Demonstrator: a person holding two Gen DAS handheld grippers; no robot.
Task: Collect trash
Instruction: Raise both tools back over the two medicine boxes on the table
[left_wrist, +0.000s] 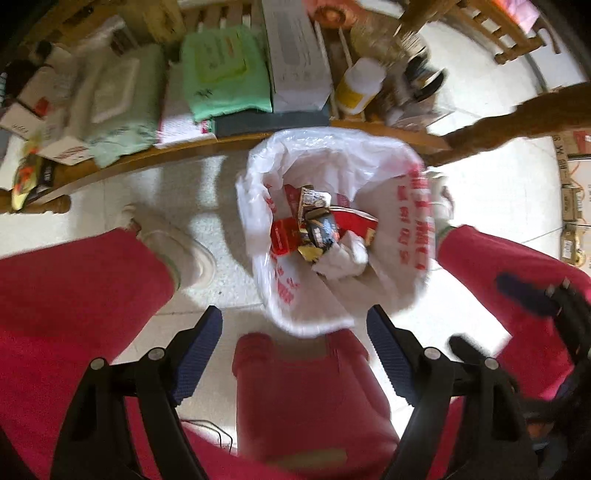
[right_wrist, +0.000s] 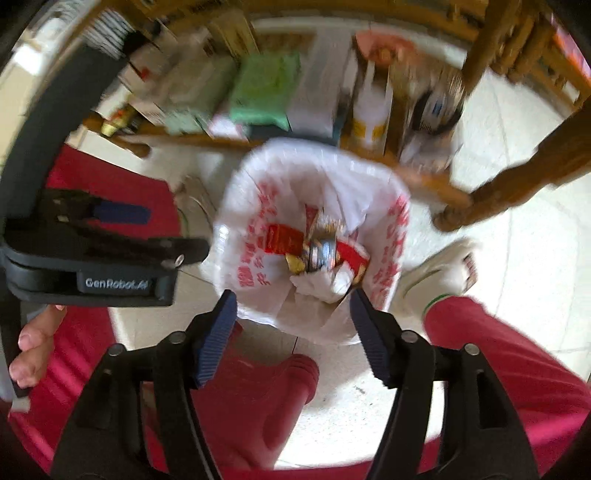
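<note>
Left wrist view: the left gripper (left_wrist: 294, 352) has its fingers spread wide, holding nothing; the white bag (left_wrist: 369, 158) of trash (left_wrist: 319, 230) sits just ahead between them.

Right wrist view: the right gripper (right_wrist: 293, 338) is likewise spread and empty, the bag (right_wrist: 255, 206) just beyond its fingertips.

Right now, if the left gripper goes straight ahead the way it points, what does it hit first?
Probably the white trash bag, near its front rim, with the wrappers inside just beyond. The left gripper is open and empty, and nothing shows between its fingers and the bag. Depth is unclear.
</note>
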